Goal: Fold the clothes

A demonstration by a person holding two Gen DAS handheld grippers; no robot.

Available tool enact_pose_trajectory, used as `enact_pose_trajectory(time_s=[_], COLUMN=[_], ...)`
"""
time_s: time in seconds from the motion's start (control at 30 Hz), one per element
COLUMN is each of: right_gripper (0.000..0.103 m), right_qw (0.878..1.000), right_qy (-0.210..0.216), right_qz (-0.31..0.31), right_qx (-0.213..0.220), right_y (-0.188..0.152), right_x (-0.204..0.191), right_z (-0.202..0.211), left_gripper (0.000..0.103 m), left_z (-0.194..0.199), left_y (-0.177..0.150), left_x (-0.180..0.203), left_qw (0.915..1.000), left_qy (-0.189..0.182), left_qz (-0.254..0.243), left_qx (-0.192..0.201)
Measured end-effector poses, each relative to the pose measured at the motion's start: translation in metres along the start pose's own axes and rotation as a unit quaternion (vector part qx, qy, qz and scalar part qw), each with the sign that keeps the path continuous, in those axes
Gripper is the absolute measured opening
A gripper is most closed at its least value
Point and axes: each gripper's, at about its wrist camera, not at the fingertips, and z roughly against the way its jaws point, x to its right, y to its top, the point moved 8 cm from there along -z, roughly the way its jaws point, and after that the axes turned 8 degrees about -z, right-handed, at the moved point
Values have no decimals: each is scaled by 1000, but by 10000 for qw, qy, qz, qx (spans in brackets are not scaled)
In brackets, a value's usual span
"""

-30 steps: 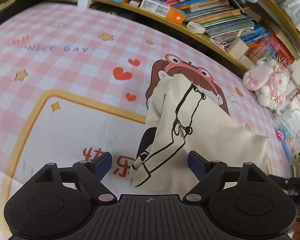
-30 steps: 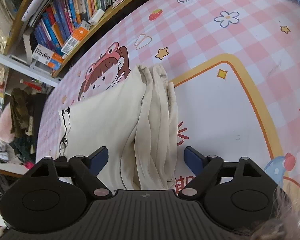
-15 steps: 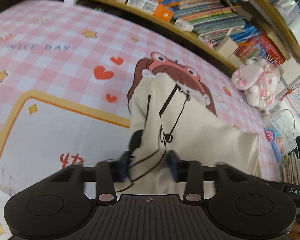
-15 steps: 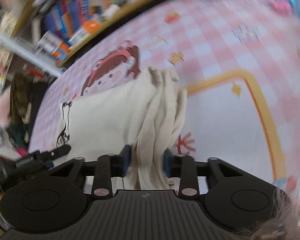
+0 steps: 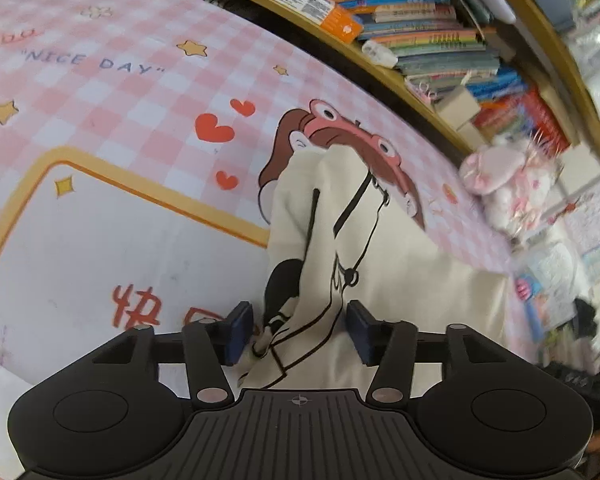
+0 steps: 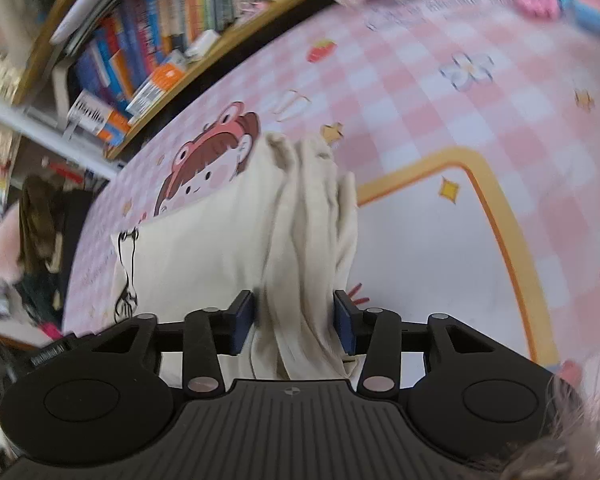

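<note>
A cream T-shirt [image 5: 400,272] with a black line drawing lies folded on the pink checked mat [image 5: 100,92]. In the left wrist view my left gripper [image 5: 300,332] straddles the shirt's near printed edge. Its jaws are opening, and the blue pads stand a little off the cloth on both sides. In the right wrist view the T-shirt [image 6: 204,248] ends in a bunched stack of folds [image 6: 308,240] that runs between the pads of my right gripper [image 6: 294,322]. Those jaws are opening too, and the folds fill the gap without being squeezed.
A low wooden shelf [image 5: 380,60] packed with books runs along the mat's far edge. A pink plush toy [image 5: 504,184] and small clutter sit at the far right. The white panel with a yellow border [image 6: 480,200] lies beside the shirt.
Both grippers closed on the shirt's edges half a second ago and have since widened again. The shirt lies in about the same place, its folds slightly more bunched on the right.
</note>
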Motion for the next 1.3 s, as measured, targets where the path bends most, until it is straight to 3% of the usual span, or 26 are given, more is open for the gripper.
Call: enact_pose_trajectory(time_s=[0.13,0.17,0.27,0.37,0.47,0.77,1.03,1.2,1.3], right_gripper=[44,37,26,20,20,20,36,40,41], right_qw=[10000,10000,9978,9893,9865,9938,9979,9991,9993], right_qy=[41,21,-91,-212,-240,-324,-294,-230,-191], right_qz=[-49,11,641,1396,1570,1056,574,355,316], right_qx=[-33,-39,119,371,410,160,-11,-60,-67], right_y=[0,0,-4,-10,-12,-11,-10,-8,-8], right_x=[-1,-3,-14,-30,-33,-12,2,7,7], right_z=[-3,-4,-2,7,12,22,15,13,11], left_gripper=[47,38,24,22,22,25,35,48,45], left_z=[-4,-4,2,12,16,13,7,2,0], left_y=[0,-1,-1,0,-3,-23,-26,-26,-25], left_x=[5,6,14,27,31,31,21,19,22], left_qw=[10000,10000,9995,9979,9981,9992,9997,9992,9993], left_qy=[-32,10,139,184,80,-99,-133,-314,-321], left_qz=[14,-44,-251,-574,-587,-383,-21,100,39], left_qx=[9,-12,103,233,197,-100,-193,-204,-184])
